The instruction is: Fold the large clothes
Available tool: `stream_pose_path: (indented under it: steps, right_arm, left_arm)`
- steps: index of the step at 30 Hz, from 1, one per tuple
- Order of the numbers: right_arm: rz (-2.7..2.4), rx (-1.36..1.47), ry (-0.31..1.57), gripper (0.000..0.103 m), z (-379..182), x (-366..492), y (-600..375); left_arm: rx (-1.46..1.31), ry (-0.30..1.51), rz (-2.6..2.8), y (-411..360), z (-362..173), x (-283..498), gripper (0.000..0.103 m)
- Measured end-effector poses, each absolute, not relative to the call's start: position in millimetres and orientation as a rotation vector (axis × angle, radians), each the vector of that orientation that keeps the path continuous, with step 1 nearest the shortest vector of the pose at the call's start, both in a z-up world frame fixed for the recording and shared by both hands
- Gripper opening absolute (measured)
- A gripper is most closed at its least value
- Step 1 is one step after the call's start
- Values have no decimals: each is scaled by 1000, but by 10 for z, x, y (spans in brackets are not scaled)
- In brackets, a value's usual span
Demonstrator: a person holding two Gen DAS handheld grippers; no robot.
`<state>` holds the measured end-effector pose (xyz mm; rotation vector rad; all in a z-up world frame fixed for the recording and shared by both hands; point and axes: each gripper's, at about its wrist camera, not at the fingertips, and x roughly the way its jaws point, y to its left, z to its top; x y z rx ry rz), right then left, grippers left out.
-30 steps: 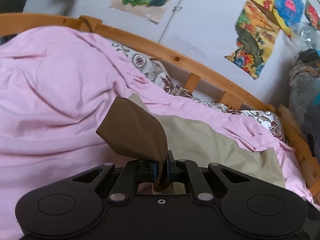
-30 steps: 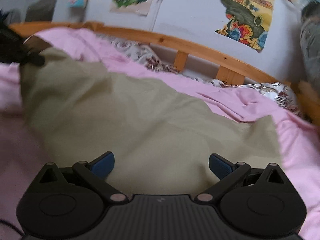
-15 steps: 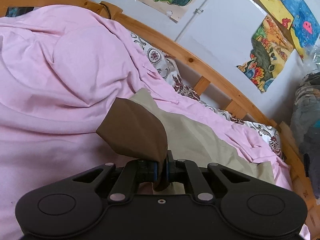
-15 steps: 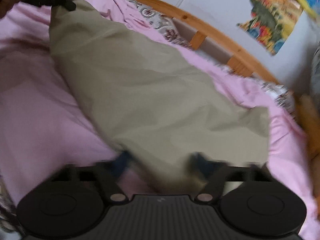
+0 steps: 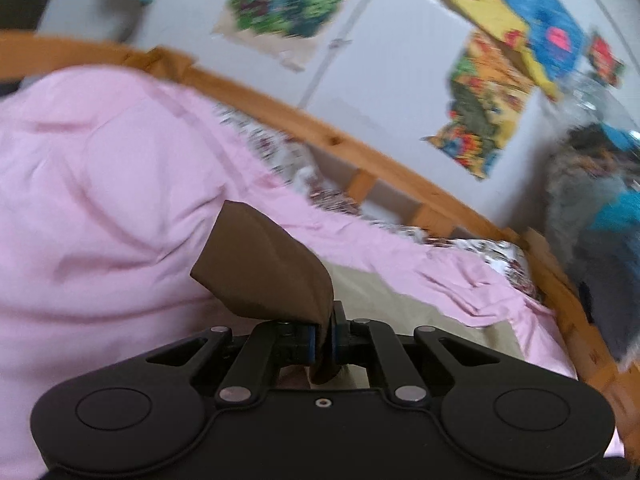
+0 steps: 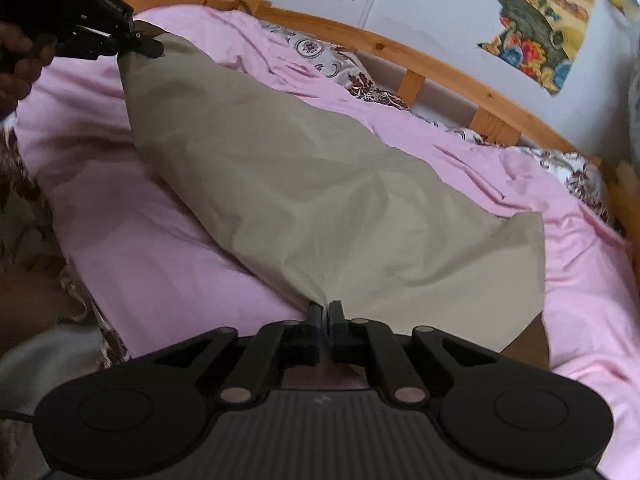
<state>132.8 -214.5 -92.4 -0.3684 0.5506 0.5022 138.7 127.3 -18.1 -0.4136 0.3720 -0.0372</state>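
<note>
Khaki cloth (image 6: 320,184), seemingly brown-backed, stretched taut

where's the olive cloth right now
In the right wrist view the olive cloth lies mid-frame on the pink sheet, pinched at its top-left corner by the left tool and near edge by the right tool.

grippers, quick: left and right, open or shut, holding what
Left gripper: shut on a corner of the khaki cloth.
Right gripper: jaws closing, pinched on the cloth's near edge.

Pale wall (image 6: 440,8) with bright posters (image 6: 540,28), wooden bed rail (image 6: 440,60), pink bedcover (image 6: 160,240), patterned pillows (image 6: 320,48)
</note>
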Motion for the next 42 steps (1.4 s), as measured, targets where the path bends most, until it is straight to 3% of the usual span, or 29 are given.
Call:
stream_pose_path:
  steps: [3,4,11,16,24,31,34,36,38,42]
  right_arm:
    - [515,-215,467,46,-731,1321,-2354]
    - [506,-174,440,51,-686,1321,-2419]
    - [253,-13,390,48,-648,1557,-2783]
    - [74,118,370,48,-663,1589,-3216]
    - [-173,168,302,49,-737,1540,-3783]
    - [-233,214,321,51,-924,1666,-4102]
    - [-215,245,295,58,-952,1682,-4105]
    - [-181,284,259,64,-936,1669,-4112]
    - [-135,322,225,70,-902,1633,-4088]
    - [-37,295,205,84,-844,1600,-3922]
  left_arm:
    - [-309,328,-128,1070,7,1447,6]
    - [-279,314,-158,997,65,1475,5]
    - [-22,238,-477,102,556,1787,5]
    - [229,314,-764,-798,636,2026,6]
    - [478,541,-1043,-1892,-123,2328,6]
    - [521,678,-1081,-2131,-798,2471,12]
    - [483,660,-1110,-2069,-762,2429,25]
    - [416,644,-1143,-1968,-676,2415,45]
    - [371,615,-1177,-1829,-620,2352,56]
    - [291,602,-1192,-1601,-513,2239,60]
